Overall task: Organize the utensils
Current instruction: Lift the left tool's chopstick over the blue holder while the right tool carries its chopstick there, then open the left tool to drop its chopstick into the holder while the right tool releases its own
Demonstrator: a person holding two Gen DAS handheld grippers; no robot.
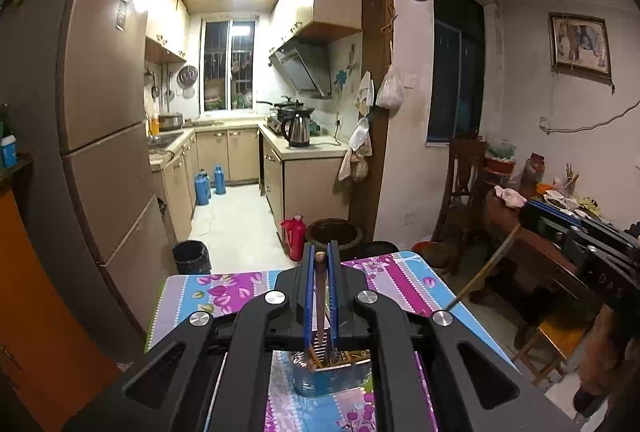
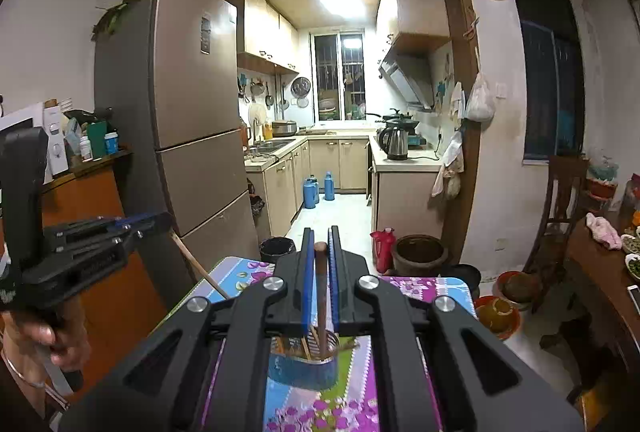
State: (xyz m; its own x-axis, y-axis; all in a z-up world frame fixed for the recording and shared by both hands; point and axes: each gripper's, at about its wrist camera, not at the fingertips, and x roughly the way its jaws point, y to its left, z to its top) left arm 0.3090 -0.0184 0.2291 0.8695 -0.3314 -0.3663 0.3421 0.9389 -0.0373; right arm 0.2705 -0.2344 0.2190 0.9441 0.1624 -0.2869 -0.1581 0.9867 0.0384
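Chopsticks [image 1: 320, 296] are pinched singly in left tongs [image 1: 321, 256] and right tongs [image 2: 320, 244], above the holder [image 1: 328, 376], likely for sorting.

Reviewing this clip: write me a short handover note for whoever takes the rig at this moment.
Left gripper: shut on a brown chopstick.
Right gripper: shut on a second chopstick.
Both are held above the blue utensil holder on the floral tablecloth; the holder has more sticks in it.
Done: one chopstick gripped in each gripper.
Left: where they go isn't shown; place them, then release.
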